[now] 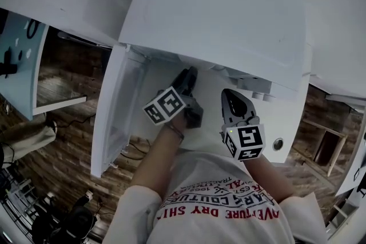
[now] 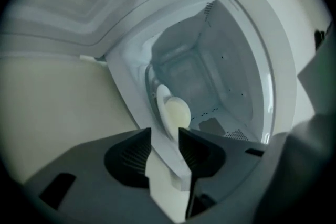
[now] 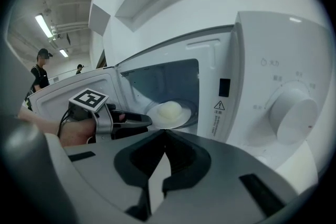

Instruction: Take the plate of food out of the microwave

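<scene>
White plate [image 3: 187, 116]: round, shallow, plain rim. Carries one pale cream mound of food [image 3: 169, 110], smooth and domed, at the plate's middle, w/ bare rim all round. Kind of food: can't tell.

Sits inside the microwave [image 3: 262, 44], flat on a clear round tray [image 2: 149, 78] on the cavity floor, approx centred side to side, nearer the front opening than the back wall.

Microwave white, boxy. Door [image 1: 114, 117] swung wide open to the left. Round dial [image 3: 294, 113] on the panel right of the opening. Cavity walls pale, w/ rows of small vent holes.

Left hand-held gripper [image 2: 165, 136] at the front edge of the opening, turned on its side, pointing into the cavity at the plate. Jaws wide apart; btwn them, the white front edge of the microwave. Plate rim just beyond the tips, not gripped. Pads touching that edge or not: can't tell.

Right hand-held gripper [image 3: 159, 134] in front of the microwave, to the right of the left one, well apart from the plate. Jaws closed tip to tip, nothing btwn them.

Bkgd, left of the door: a person [image 3: 39, 73] in a dark cap, far off, under ceiling strip lights [image 3: 43, 25].
</scene>
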`<state>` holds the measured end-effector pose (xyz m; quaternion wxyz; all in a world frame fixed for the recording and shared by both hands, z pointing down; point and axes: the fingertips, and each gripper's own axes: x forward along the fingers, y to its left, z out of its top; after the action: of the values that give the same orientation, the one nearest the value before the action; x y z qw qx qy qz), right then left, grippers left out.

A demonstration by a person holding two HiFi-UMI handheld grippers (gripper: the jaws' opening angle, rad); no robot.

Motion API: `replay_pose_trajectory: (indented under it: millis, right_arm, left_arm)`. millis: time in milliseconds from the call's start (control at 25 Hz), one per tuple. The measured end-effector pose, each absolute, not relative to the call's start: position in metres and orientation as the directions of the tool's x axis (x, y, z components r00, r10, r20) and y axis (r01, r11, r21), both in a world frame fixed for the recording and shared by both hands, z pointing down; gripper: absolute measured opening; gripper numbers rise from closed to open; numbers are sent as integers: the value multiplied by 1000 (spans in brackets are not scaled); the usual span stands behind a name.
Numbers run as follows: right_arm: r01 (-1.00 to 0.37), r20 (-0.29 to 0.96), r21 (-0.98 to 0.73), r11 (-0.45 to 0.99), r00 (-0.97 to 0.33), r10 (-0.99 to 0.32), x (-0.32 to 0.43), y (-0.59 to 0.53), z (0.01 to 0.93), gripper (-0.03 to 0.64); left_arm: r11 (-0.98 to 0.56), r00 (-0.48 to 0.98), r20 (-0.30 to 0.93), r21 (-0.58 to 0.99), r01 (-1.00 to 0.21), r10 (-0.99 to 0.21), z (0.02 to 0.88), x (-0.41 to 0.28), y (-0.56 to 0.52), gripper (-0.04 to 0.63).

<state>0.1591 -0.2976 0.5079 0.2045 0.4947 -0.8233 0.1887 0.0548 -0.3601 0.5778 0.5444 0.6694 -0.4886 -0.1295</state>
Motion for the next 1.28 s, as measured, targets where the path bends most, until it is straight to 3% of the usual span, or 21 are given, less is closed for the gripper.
replay_pose_trajectory:
  millis: [200, 320, 400, 1280]
  right_arm:
    - [-895, 539, -120, 429, -422, -729, 160, -301, 514, 11]
    - [-894, 545, -133, 428, -426, -722, 158, -300, 517, 9]
    - [-895, 547, -137, 424, -425, -721, 158, -300, 518, 9]
    - [-905, 578, -141, 400, -404, -709, 168, -286, 525, 9]
  left_arm:
    - [127, 508, 294, 933, -338, -810, 575, 59, -372, 145]
    - [146, 514, 307, 932, -331, -801, 575, 60, -373, 116]
    - [162, 516, 321, 930, -329, -794, 577, 61, -372, 35]
    - [142, 515, 200, 978, -150, -833, 563, 54, -361, 12]
